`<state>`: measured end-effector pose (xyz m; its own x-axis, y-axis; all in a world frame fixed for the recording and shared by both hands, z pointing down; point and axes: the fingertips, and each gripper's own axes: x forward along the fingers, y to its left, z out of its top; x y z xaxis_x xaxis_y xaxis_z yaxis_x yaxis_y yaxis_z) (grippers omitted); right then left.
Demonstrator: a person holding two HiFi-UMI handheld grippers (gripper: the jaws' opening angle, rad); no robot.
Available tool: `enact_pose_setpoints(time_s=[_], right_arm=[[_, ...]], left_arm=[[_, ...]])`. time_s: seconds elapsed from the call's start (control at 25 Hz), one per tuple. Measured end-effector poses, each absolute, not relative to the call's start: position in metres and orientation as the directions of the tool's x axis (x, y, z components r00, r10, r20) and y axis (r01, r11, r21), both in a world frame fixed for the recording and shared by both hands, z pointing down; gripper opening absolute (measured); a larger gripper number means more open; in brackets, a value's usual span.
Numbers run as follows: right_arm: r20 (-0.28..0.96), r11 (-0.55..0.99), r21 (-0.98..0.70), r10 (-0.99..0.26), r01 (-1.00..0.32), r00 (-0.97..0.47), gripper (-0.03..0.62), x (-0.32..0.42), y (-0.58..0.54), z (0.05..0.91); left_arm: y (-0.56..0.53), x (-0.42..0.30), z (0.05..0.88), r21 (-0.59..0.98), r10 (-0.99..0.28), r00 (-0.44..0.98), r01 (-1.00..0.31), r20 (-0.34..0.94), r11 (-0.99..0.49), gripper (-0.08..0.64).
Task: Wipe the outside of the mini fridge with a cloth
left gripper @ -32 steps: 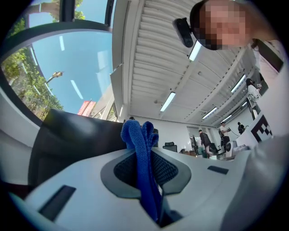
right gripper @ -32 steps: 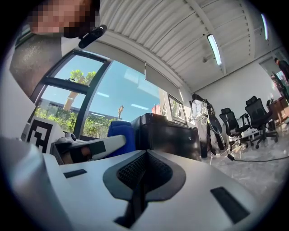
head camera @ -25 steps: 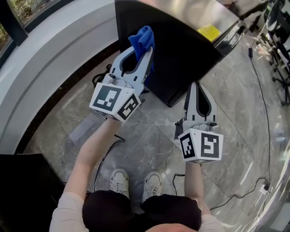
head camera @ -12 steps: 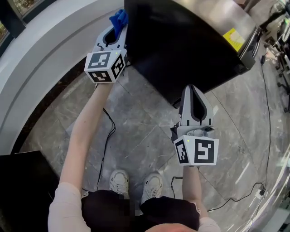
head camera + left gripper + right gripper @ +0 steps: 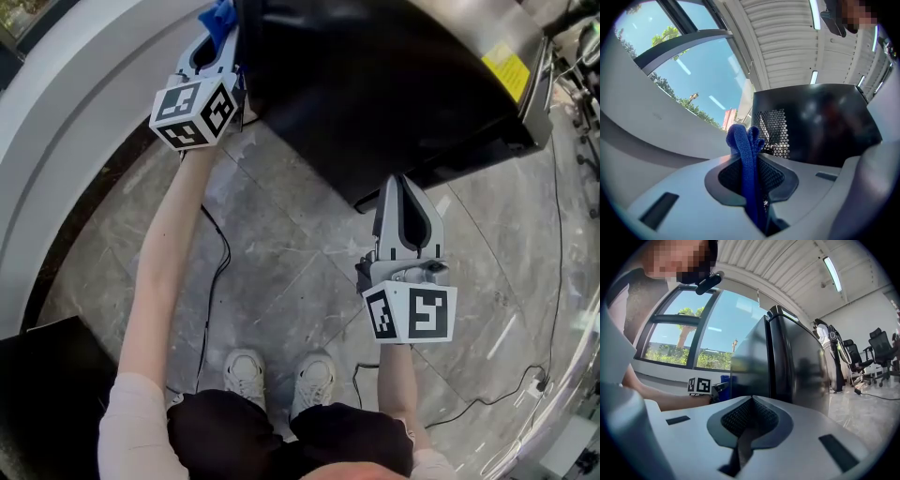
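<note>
Wiping is in hand: our left gripper point(image 5: 217, 37) clamps the cloth point(image 5: 743, 140) beside the mini fridge point(image 5: 375, 84), right gripper point(image 5: 405, 187) closed, empty; next we need firm panel contact.

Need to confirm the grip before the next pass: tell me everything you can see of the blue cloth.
The blue cloth looks like knitted fabric, folded into thick upright bands and pinched between the closed jaws of the left gripper. Its bunched top pokes out above the jaw tips. It sits by a corner of the black mini fridge, close to the perforated panel. Whether it actually touches the fridge cannot be told.
</note>
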<state>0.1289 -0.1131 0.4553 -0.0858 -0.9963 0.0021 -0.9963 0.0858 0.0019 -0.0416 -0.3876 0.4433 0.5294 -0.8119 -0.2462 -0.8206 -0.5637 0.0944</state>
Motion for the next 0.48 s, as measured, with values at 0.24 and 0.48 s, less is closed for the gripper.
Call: enact_pose_setpoints(time_s=[0.24,0.48], right_arm=[[-0.004,0.126,0.004,-0.992,-0.992,-0.126,0.012,0.115,-0.115,0.454],[-0.017,0.144,-0.007,-0.989,-0.99,-0.144,0.012,0.109,-0.111,0.447]], left_arm=[[-0.37,-0.029,0.436,0.051,-0.77,0.581,-0.789,-0.265,-0.612,0.06],[-0.342,-0.011,0.428,0.044,-0.732,0.619,-0.754,-0.285,-0.655,0.06]])
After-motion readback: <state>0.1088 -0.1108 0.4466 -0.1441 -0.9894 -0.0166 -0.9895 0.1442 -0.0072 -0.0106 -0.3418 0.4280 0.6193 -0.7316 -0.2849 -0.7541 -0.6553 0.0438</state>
